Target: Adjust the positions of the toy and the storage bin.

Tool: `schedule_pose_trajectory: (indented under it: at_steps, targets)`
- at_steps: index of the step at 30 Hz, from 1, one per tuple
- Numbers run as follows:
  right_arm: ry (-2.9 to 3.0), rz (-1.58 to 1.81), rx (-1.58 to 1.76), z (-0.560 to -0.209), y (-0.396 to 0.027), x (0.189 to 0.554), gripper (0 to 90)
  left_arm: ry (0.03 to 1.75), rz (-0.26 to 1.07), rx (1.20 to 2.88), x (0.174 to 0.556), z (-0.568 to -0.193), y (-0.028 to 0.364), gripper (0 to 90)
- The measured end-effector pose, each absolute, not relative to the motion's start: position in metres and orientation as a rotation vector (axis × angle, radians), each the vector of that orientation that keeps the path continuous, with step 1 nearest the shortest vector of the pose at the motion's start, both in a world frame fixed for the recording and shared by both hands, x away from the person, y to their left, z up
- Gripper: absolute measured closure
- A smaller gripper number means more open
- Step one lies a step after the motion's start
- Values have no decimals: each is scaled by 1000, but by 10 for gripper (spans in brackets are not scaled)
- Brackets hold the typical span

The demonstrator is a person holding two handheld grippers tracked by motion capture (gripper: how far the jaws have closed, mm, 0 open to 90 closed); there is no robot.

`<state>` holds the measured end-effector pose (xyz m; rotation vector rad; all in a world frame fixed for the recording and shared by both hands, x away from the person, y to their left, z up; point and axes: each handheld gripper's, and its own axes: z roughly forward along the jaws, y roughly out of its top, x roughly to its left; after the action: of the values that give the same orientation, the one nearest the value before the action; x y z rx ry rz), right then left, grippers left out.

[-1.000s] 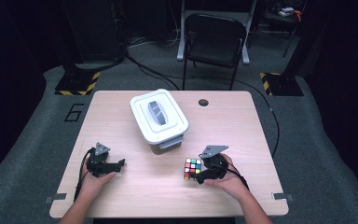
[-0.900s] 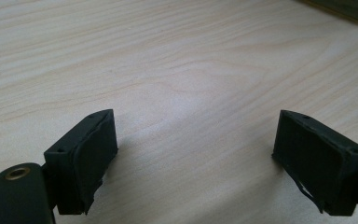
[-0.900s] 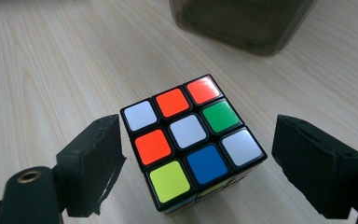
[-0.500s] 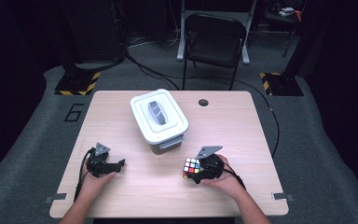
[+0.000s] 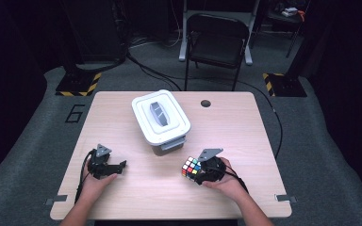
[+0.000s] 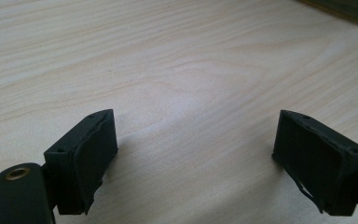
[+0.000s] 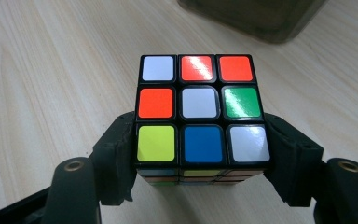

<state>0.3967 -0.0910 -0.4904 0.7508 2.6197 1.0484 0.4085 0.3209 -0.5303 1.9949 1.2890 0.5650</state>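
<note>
Since the earlier frame the right tongs have been closing around the puzzle cube, and their two jaws now sit against its left and right faces, pinching it; the cube itself has barely shifted. It rests on the tabletop near the person's edge, right of centre, just in front of the right hand. To do this pick well, I would keep the pads flat and centred on opposite faces, low enough to catch the middle layer so the cube cannot twist, then squeeze firmly before lifting straight up. A skewed grip could turn a layer or let the cube slip. The left tongs rest spread wide over bare wood, nothing between them, well apart from the cube. Behind the cube, near the middle of the tabletop, stands a white lidded box with a grey handle, its lid on. The tabletop is pale wood grain with a round cable hole. Beyond it are grey carpet, a black folding chair and trailing cables in a dark room
</note>
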Motion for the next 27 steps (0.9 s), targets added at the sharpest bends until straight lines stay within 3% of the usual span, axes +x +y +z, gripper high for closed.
schedule_pose_trajectory:
  at_steps: [27]
  targets:
    - [2632, 974, 841, -486, -111, 354, 333, 1291, 567, 1992, 409, -530, 320, 131]
